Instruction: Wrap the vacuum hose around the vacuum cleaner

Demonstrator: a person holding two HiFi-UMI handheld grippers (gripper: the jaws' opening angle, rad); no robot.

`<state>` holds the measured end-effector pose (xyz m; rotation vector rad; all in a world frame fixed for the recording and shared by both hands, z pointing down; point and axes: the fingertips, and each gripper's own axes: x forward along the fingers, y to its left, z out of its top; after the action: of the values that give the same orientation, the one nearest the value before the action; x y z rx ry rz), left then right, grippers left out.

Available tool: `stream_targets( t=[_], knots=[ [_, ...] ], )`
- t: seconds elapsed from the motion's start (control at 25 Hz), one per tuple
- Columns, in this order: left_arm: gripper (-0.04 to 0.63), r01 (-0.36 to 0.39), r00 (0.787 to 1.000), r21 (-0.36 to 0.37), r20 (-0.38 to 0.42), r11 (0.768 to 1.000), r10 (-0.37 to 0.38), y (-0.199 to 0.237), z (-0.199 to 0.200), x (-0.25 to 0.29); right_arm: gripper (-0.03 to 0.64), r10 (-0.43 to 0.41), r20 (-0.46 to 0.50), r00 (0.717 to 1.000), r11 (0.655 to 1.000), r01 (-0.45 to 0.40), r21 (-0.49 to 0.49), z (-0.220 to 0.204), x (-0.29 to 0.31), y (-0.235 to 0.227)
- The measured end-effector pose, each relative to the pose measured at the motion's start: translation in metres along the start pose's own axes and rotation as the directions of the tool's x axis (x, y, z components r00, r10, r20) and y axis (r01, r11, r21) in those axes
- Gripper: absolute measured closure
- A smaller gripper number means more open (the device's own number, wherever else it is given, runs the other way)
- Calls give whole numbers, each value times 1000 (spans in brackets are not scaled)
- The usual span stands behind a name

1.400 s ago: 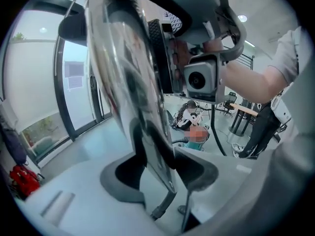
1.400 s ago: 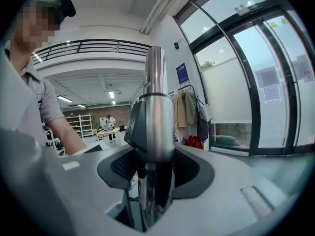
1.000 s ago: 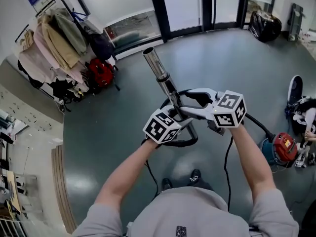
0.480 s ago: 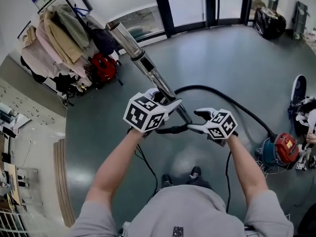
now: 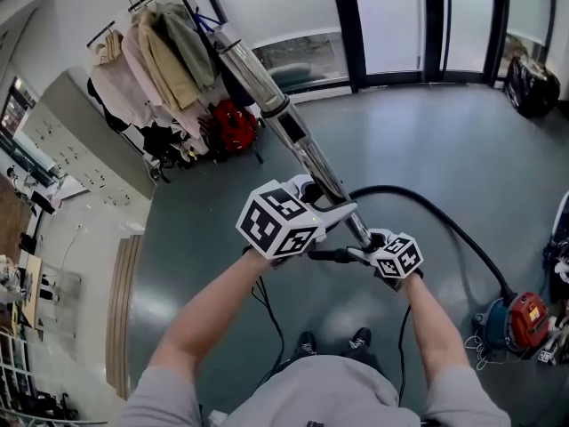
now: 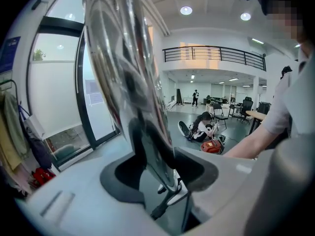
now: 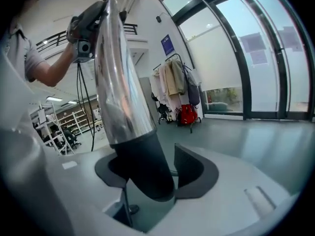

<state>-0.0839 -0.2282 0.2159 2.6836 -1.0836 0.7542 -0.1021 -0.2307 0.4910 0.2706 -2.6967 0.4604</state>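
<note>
A long shiny metal vacuum wand (image 5: 284, 123) slants up to the far left in the head view. My left gripper (image 5: 324, 196) is shut on the wand's lower part; the steel tube (image 6: 128, 82) fills the left gripper view between the grey pads. My right gripper (image 5: 363, 243) is shut on the black cuff (image 7: 142, 166) at the wand's bottom end. From there a black hose (image 5: 444, 225) arcs right across the floor to the red and blue vacuum cleaner (image 5: 517, 321), which stands well away from both grippers.
A coat rack with clothes (image 5: 151, 60) and a red bag (image 5: 233, 123) stand at the far left. Glass doors (image 5: 391, 16) line the back wall, with a black bag (image 5: 532, 87) beside them. A thin black cable (image 5: 267, 314) trails by my shoes (image 5: 333, 341). A person (image 6: 201, 126) sits beyond the vacuum.
The wand has swung from near upright to leaning far left. My left gripper slid up the tube, and my right gripper came in under it at the cuff.
</note>
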Motion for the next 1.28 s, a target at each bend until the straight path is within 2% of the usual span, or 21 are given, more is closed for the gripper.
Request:
stream_targets(
  t=[0.08,0.32,0.6,0.8,0.96,1.16,1.2,1.28],
  knots=[
    [403,-12,1000,-21,1,1000,12,2,-2,-3,404,27,3,1000,999,-27,-45,1,5,7],
    [400,-48,998,-122,45,991,54,20,-9,-6,478,15,-63,998,980,-27,-199,0,-1,10],
    [381,-19,995,-271,91,962,45,39,-35,9,486,-7,-113,994,981,-15,-192,-20,-41,2],
    [356,63,995,-356,99,932,-29,61,-62,22,486,-53,-147,988,987,29,-157,-25,-62,2],
    [346,173,982,-442,151,880,-117,84,-88,38,486,-105,-190,976,989,84,-120,-27,-75,1],
    [324,299,952,-510,222,806,-213,122,-119,61,488,-182,-241,953,983,173,-59,-18,-76,-5],
    [318,327,943,-529,237,783,-233,130,-124,67,489,-196,-232,953,980,193,-36,-12,-75,-6],
    [308,384,923,-586,264,714,-281,146,-138,77,493,-224,-207,952,973,231,9,2,-73,-8]
  ],
)
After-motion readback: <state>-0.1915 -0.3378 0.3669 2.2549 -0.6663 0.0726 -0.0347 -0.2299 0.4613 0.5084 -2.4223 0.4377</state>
